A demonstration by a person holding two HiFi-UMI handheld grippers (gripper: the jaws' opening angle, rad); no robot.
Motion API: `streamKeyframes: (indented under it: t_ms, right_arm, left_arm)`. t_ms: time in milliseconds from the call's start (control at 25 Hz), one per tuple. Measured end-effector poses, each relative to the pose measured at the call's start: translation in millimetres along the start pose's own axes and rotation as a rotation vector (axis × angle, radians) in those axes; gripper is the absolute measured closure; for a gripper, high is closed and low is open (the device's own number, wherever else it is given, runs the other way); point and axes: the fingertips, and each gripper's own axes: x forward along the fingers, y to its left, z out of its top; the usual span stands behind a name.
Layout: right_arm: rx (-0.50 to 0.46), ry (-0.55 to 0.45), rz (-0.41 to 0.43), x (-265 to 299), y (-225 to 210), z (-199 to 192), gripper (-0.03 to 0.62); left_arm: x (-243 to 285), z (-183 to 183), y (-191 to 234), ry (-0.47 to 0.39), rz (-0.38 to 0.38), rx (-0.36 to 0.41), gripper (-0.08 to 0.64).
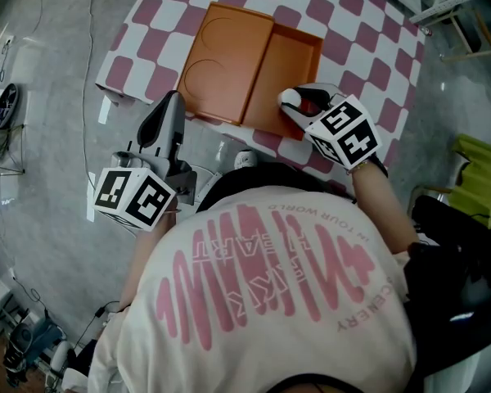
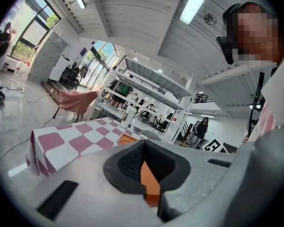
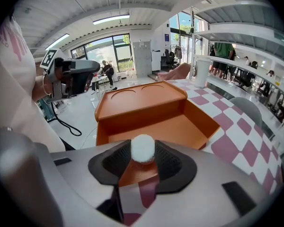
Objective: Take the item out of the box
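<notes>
— So, nearest entry?
— Right tool (image 1: 301, 105): closed on a white fluffy ball (image 3: 143, 148), at the near edge of the open orange box (image 3: 180, 126).
— Next?
— Left tool (image 2: 143, 150): jaws together, empty, at the counter's (image 3: 236, 126) near edge.
— Farthest?
— Box lid (image 3: 142, 100), lying flat beside the tray.

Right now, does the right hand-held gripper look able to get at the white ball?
Probably yes. The orange box lies open with its lid folded back, and nothing covers the white ball. The right hand-held gripper has its pads against the ball on both sides.
</notes>
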Motion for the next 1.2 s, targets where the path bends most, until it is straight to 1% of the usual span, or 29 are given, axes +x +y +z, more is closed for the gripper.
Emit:
streamKeyframes:
  t_ms: [240,480,680,880,1200]
  right_arm:
    - [0.013,-0.006,-0.001,0.8,-0.6,-0.7,0.439]
    - [0.08,-0.066,-0.004,-6.4,-5.5,7.8,0.44]
    - [0.098,-0.115,-0.043,-20.2,-11.0,19.7,0.442]
    - [0.137,-0.186,-0.082,-34.3,-15.8,29.5,0.445]
    - [0.191,-0.331,-0.149,-78.0,-20.0,47.1,0.446]
  left_arm:
    - [1.6,0.9,-2.3,0.002,-0.011,0.011,0.552]
    - [4.4,6.5,-8.5,-0.014,-0.041,0.029,0.553]
    - [8.3,15.7,-17.1,-0.008,-0.067,0.057,0.552]
    - [14.3,24.6,-27.1,-0.019,-0.095,0.081,0.554]
    - [13.0,34.7,-53.0,-0.028,-0.136,0.115,0.554]
